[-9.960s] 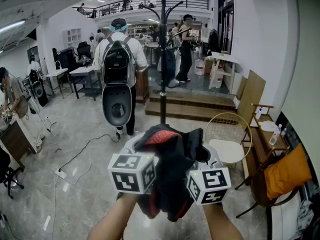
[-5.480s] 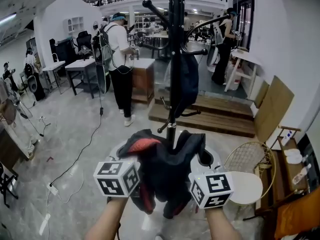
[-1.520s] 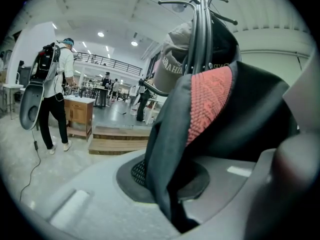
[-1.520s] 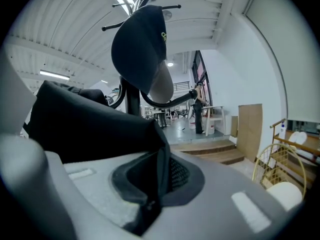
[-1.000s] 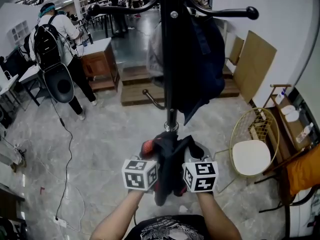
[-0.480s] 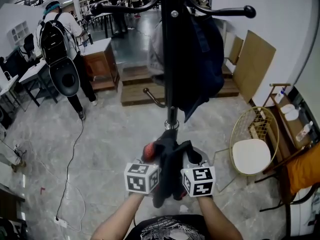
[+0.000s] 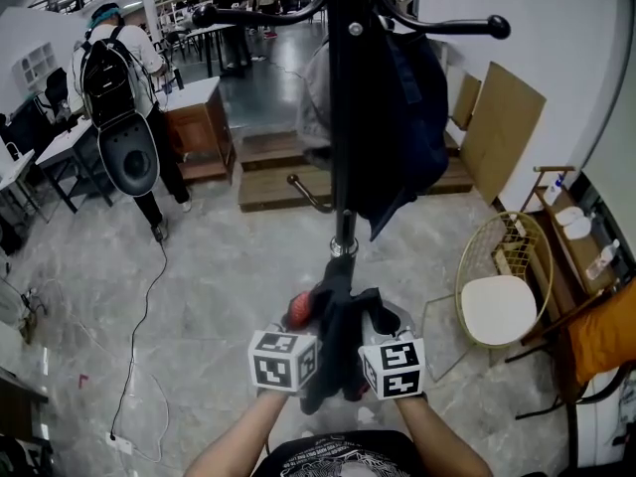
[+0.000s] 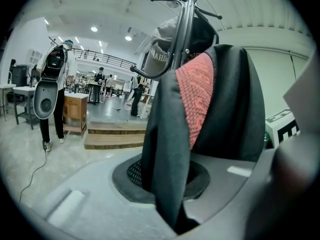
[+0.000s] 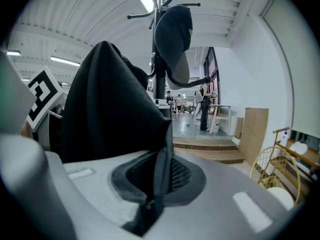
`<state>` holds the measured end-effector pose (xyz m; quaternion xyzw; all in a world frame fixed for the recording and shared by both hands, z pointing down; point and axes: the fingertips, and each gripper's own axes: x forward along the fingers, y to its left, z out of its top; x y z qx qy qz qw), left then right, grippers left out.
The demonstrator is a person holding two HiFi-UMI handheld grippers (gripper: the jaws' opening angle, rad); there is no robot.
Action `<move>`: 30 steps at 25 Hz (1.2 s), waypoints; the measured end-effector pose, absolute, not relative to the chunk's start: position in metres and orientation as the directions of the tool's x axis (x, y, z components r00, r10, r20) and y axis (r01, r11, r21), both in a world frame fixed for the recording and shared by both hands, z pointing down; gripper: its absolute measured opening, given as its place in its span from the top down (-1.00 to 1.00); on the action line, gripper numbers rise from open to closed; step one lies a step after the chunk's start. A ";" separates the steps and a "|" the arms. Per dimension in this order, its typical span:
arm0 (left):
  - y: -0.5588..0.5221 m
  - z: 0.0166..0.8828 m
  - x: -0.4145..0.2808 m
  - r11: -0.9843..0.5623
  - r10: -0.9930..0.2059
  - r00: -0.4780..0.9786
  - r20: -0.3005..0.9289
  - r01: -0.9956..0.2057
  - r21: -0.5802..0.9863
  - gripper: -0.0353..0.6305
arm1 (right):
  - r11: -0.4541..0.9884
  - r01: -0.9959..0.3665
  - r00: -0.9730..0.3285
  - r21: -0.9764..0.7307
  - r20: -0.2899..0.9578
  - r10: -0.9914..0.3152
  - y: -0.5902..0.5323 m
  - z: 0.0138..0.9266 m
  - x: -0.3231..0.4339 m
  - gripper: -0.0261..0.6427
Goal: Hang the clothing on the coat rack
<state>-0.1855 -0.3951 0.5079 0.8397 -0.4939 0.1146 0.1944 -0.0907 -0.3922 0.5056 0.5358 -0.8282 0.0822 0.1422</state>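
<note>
A black garment with a red lining (image 7: 338, 338) hangs bunched between my two grippers, low in the head view, just in front of the coat rack's black pole (image 7: 341, 117). My left gripper (image 7: 301, 328) is shut on a black fold (image 8: 170, 149) next to the red lining (image 8: 197, 94). My right gripper (image 7: 376, 328) still pinches a black fold (image 9: 110, 114), though its jaws are opening. A dark jacket (image 7: 402, 117) and a cap (image 9: 174, 34) hang on the rack above. A bare lower hook (image 7: 303, 195) sticks out to the left.
A person with a backpack (image 7: 124, 97) stands at the left by a wooden cabinet (image 7: 199, 117). A gold wire chair (image 7: 502, 286) stands at the right, a wooden board (image 7: 502, 117) leans on the wall, and a cable (image 7: 139, 316) runs across the floor.
Both grippers with the garment have sunk slightly and drawn a little nearer to me. The person with the backpack has shifted a little to the right.
</note>
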 end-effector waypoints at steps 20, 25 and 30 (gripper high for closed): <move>-0.386 0.512 -0.184 -0.462 -0.773 0.497 0.395 -0.867 0.186 0.78 | 0.401 -0.916 -0.371 0.014 0.349 -0.860 -0.380 0.514 -0.088 0.74; -0.385 0.510 -0.187 -0.465 -0.780 0.500 0.375 -0.865 0.187 0.60 | 0.407 -0.913 -0.376 0.018 0.351 -0.858 -0.375 0.516 -0.089 0.66; -0.380 0.503 -0.187 -0.483 -0.777 0.511 0.366 -0.858 0.173 0.53 | 0.396 -0.918 -0.364 0.019 0.357 -0.860 -0.369 0.513 -0.089 0.65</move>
